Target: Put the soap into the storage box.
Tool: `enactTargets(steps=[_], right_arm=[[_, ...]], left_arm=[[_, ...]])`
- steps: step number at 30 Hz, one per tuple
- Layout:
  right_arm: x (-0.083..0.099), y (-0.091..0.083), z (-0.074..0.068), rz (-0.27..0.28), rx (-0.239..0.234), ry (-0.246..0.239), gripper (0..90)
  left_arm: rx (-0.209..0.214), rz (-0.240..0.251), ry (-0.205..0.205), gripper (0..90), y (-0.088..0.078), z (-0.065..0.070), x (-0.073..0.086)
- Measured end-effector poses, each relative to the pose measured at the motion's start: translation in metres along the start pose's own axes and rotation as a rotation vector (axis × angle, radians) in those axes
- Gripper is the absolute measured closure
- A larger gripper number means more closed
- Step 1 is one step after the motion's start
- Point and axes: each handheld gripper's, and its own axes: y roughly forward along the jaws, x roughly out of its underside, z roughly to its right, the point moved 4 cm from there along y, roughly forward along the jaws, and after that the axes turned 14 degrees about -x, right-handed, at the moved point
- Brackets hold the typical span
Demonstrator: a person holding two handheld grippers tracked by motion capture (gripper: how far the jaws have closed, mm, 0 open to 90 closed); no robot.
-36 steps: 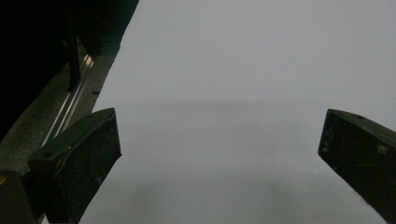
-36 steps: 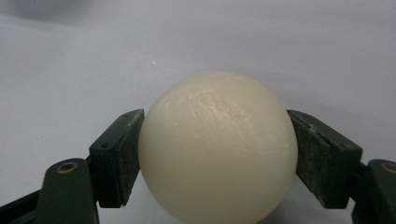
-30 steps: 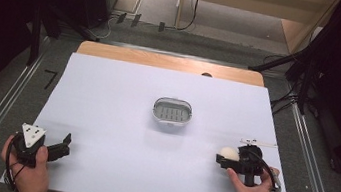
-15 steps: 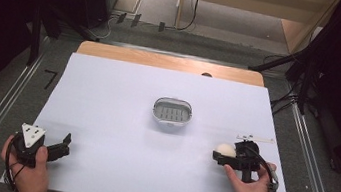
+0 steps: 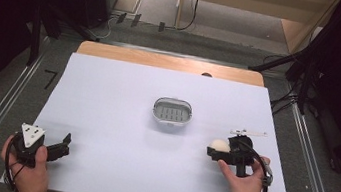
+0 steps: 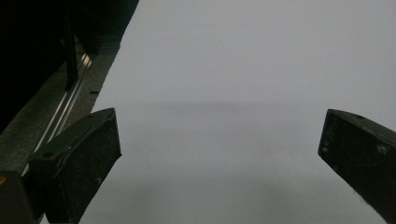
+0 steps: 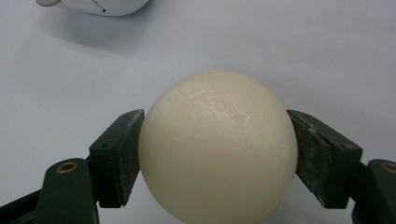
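Gripped the smooth cream-white ball (image 7: 217,148) in the right tool (image 5: 218,148); held the left tool (image 5: 66,145) open over the white worktop (image 5: 122,104).

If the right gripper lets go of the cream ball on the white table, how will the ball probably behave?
The cream ball looks round and smooth, so it would probably roll on the flat white table. It seems stiff: its outline stays round where the right gripper squeezes it. The surface has a slight sheen, so it may slip if the grip loosens.
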Motion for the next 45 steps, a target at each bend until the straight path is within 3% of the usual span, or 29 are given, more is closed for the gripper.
enactTargets(steps=[45], right_arm=[[-0.049,0.021,-0.033,-0.010,-0.036,-0.030,24.2]], left_arm=[[0.006,-0.003,-0.011,0.0,0.000,-0.001,0.000]])
